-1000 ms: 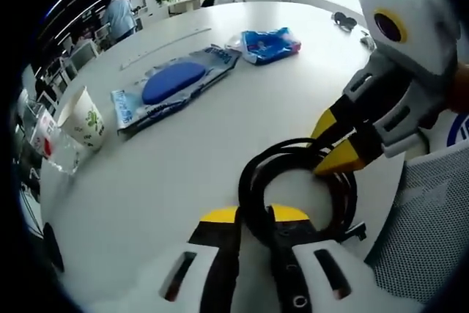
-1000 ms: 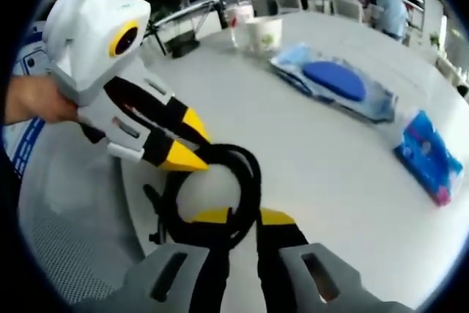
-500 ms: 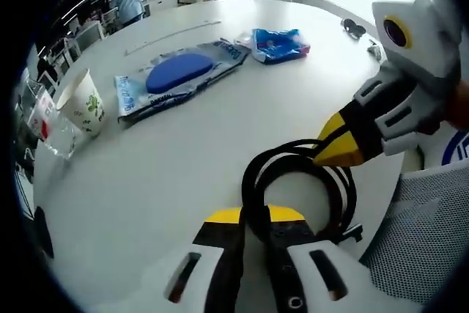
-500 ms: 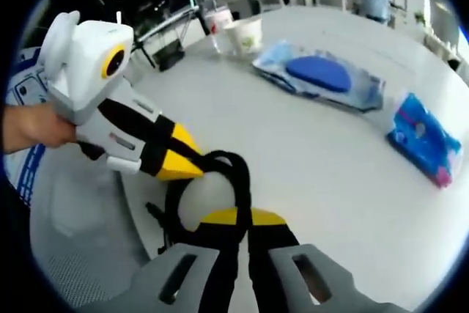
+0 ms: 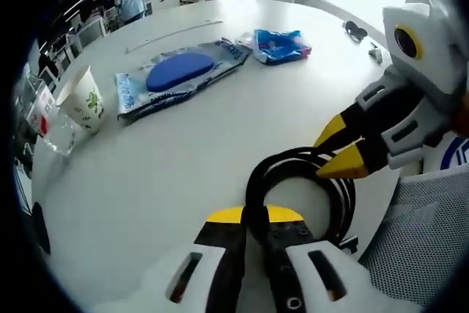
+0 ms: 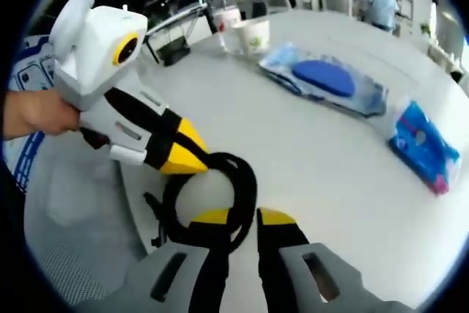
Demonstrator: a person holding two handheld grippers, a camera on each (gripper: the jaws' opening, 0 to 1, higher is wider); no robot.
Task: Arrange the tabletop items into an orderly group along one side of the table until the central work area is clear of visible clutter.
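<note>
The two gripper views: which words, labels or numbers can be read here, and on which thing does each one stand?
None can be read.
Long blue packet: white print on the ends, too blurred.
Small blue packet: print too small.
Paper cup: green marks, no legible words.
Bottle: red label, unreadable.

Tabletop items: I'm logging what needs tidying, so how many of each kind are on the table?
Coiled black cable: 1
Clear package with blue pad: 1
Blue tissue pack: 1
Paper cup: 1
Bottle: 1
Small dark things by the far edge, too small to identify: not counted
Total: 5
</note>
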